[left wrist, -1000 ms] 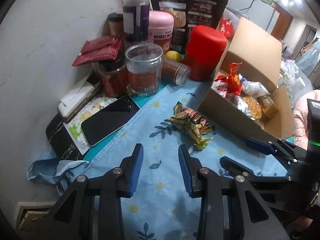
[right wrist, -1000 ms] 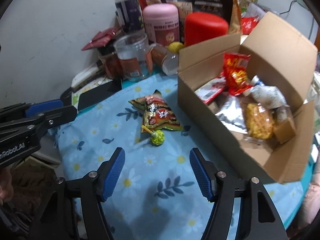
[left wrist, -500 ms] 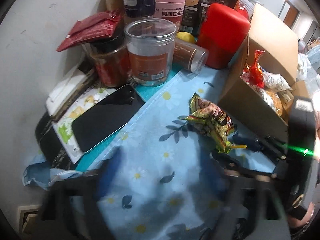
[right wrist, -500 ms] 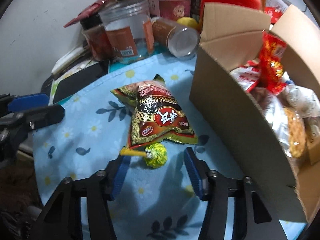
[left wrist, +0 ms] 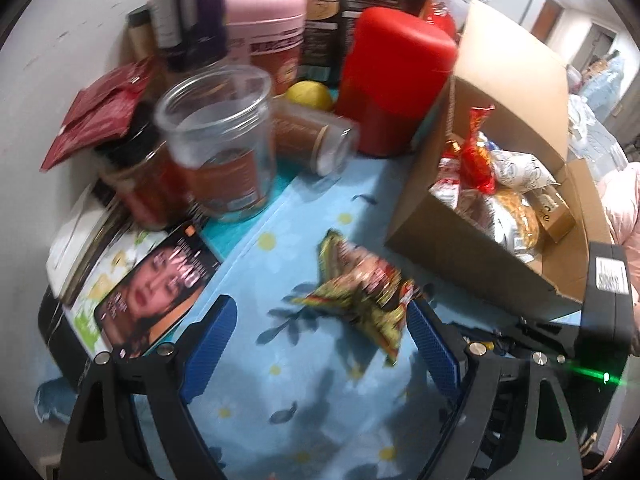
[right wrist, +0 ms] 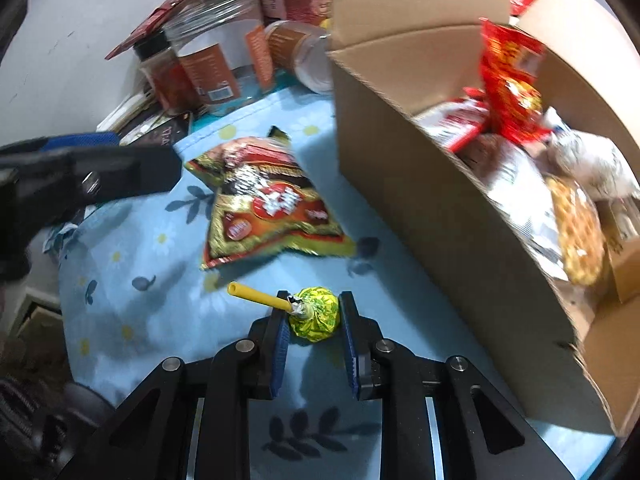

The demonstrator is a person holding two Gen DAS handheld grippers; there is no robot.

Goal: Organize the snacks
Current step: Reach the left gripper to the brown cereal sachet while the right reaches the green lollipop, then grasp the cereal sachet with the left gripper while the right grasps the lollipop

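A yellow-green lollipop with a yellow stick lies on the blue flowered cloth. My right gripper is closed around its wrapped head, fingers touching both sides. A red-gold snack packet lies on the cloth just beyond it; it also shows in the left wrist view. My left gripper is open and empty, jaws wide apart, the packet just ahead near its right finger. The open cardboard box holding several snack bags stands at the right; it also shows in the left wrist view.
Jars and canisters crowd the back by the wall: a clear jar, a red canister, a pink-lidded tub, a tipped jar. A lit phone lies at the left on papers.
My right gripper moved down and forward onto the lollipop and closed on its head. My left gripper moved forward toward the packet and opened wider. The phone screen lit up.
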